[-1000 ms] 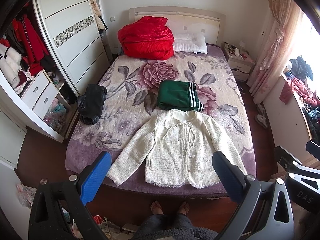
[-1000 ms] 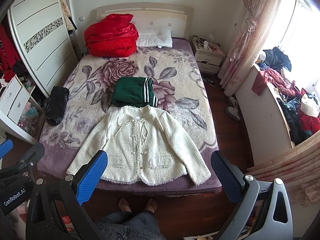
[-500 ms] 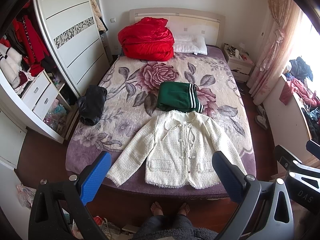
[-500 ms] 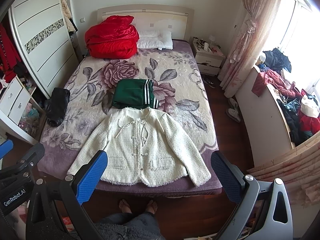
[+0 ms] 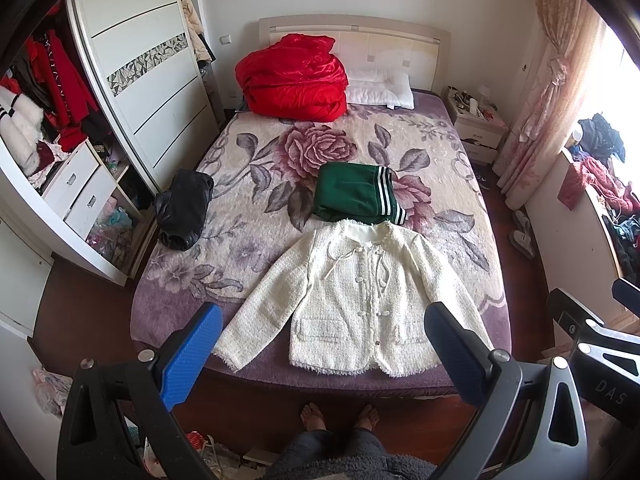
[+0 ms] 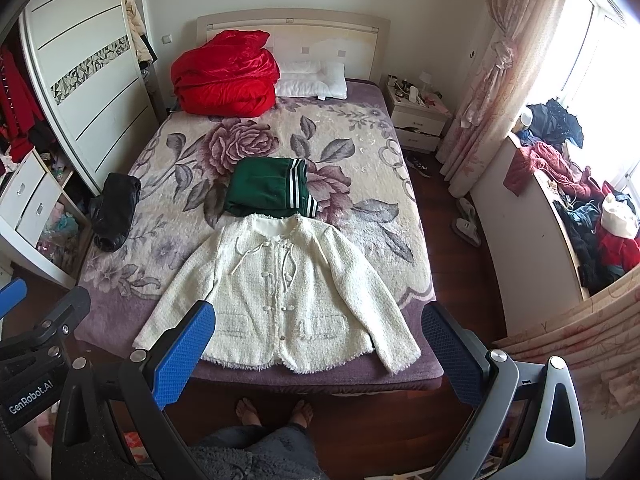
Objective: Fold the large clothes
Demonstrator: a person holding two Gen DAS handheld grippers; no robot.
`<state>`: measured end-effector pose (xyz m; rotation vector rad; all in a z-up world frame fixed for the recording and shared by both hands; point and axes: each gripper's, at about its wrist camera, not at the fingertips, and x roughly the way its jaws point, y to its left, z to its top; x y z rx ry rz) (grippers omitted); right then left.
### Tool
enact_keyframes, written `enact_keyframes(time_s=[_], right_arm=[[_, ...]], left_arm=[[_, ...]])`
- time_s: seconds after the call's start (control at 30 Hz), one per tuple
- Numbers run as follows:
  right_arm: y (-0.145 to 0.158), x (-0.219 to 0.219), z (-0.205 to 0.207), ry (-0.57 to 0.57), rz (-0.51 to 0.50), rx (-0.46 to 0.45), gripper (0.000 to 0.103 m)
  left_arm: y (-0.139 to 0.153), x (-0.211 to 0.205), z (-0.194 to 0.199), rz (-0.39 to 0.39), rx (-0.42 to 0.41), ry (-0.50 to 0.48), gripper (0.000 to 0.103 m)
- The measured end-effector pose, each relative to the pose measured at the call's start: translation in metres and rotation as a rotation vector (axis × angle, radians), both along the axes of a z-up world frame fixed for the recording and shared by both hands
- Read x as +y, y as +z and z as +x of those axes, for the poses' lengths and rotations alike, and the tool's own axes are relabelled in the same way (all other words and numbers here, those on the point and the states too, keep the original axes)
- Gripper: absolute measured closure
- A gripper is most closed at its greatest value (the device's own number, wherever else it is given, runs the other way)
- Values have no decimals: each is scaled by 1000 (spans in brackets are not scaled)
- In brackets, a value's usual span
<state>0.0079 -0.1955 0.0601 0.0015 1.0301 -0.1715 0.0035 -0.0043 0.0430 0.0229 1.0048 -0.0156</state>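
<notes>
A cream tweed jacket (image 5: 360, 296) lies flat and face up at the foot of the bed (image 5: 472, 208), sleeves spread out; it also shows in the right wrist view (image 6: 280, 292). A folded green garment with white stripes (image 5: 356, 194) lies just beyond its collar, seen too in the right wrist view (image 6: 268, 192). My left gripper (image 5: 324, 354) is open and empty, held high above the bed's foot edge. My right gripper (image 6: 318, 354) is open and empty at the same height, to the right of the left one.
A red quilt (image 5: 292, 76) and a white pillow (image 5: 380, 88) lie at the headboard. A black garment (image 5: 184, 208) lies at the bed's left edge. An open wardrobe (image 5: 60, 140) stands left, a nightstand (image 5: 476, 128) and a clothes-covered counter (image 6: 568, 216) right. My feet (image 5: 340, 416) stand at the bed's foot.
Both views have shifted very slightly; the jacket sits a little lower in frame. Nothing on the bed has moved and both grippers stay open.
</notes>
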Motion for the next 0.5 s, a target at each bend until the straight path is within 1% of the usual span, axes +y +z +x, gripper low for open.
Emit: enact_keyframes(time_s=[0.3,0.4,0.5], right_arm=[[-3,0,-1,-1,2,1,0],[-3,1,0,-6,10,9,0],[-6,2,5,-21,20,24,0]], left_arm=[[-4,0,-3,1,0,-2,0],[0,-2,-1,5,8,-11,0],[-10,-3,7,4,15,-14,0]])
